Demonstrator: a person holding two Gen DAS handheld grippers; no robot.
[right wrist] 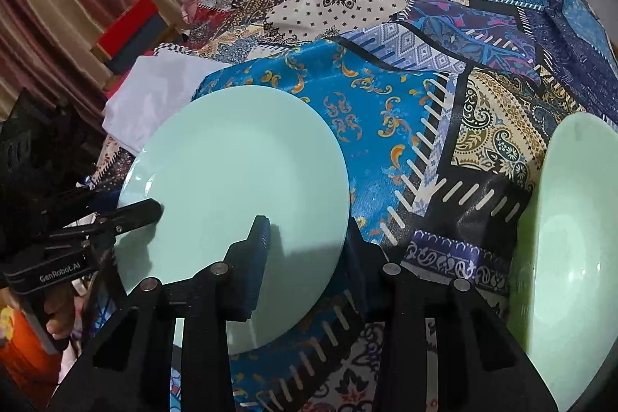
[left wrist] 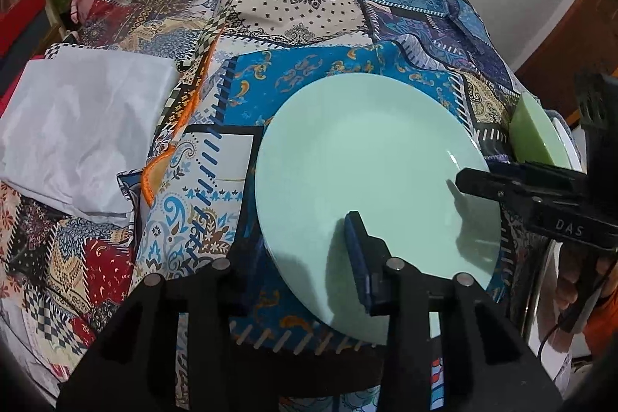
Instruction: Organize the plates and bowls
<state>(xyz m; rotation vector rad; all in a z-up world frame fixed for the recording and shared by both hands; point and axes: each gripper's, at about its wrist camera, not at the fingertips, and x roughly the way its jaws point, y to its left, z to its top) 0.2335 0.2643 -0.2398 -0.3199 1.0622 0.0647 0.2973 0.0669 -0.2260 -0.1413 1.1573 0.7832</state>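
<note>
In the left wrist view, the left gripper [left wrist: 309,257] is clamped on the near-left rim of the mint plate [left wrist: 370,157], frame centre. Further right, the right gripper [right wrist: 309,250] clamps the opposite near rim. Both hands share it equally; the green bowl [right wrist: 560,250] waits at right edge.

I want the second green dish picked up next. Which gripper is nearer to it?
Right. The right gripper grips the plate edge facing the green dish; the left gripper grips the plate's far side.
</note>
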